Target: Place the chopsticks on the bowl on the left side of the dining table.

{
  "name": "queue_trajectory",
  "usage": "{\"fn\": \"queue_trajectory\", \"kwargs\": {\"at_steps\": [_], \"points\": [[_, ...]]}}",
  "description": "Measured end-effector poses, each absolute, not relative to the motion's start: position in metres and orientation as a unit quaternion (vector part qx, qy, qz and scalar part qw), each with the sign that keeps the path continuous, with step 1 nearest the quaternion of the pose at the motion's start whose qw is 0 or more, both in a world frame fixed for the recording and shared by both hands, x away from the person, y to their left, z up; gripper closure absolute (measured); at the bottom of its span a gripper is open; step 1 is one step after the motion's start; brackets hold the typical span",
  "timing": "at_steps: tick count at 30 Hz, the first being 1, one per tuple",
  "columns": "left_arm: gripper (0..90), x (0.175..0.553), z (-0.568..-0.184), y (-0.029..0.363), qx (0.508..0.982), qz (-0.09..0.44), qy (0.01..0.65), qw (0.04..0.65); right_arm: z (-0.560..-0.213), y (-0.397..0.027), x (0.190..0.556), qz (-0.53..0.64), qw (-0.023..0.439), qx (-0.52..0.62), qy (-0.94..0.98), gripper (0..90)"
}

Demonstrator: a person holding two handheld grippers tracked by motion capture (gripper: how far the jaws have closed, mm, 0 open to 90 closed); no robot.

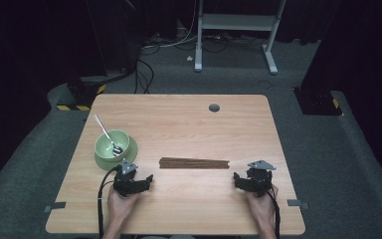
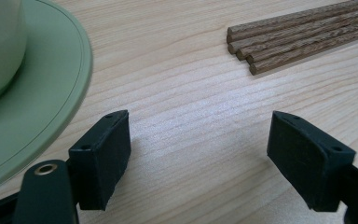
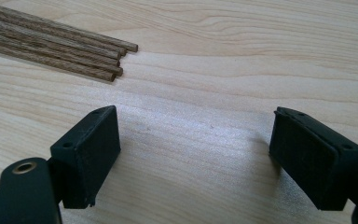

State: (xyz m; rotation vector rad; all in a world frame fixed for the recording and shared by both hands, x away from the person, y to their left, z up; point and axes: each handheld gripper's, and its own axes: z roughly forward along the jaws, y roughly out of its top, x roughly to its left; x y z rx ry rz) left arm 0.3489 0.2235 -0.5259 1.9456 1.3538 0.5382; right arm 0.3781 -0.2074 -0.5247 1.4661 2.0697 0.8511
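While the left gripper (image 1: 148, 180) rests low on the table (image 1: 189, 124), jaws spread wide and holding nothing, the green bowl (image 1: 112, 145) with its spoon (image 1: 107, 135) sits on a saucer (image 2: 51, 93) just beyond it. Moving right, the bundle of wooden sticks (image 1: 194, 163) lies crosswise between both tools, long axis running side to side, one end near each. The right gripper (image 1: 239, 180) is likewise agape and empty, about equally close. Pale wood underneath; dark carpet, cables and a white stand behind.
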Motion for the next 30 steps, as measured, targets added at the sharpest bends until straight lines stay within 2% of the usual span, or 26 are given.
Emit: {"fn": "queue_trajectory", "kwargs": {"at_steps": [20, 30], "points": [[18.9, 0.348, -0.509, 0.217, 0.752, 0.195, 0.506, 0.375, -0.525, -0.207, 0.378, 0.311, 0.233, 0.528, 0.755, 17.5], [17.7, 0.352, -0.506, 0.214, 0.754, 0.187, 0.502, 0.379, -0.524, -0.206, 0.375, 0.318, 0.232, 0.520, 0.758, 24.4]]}}
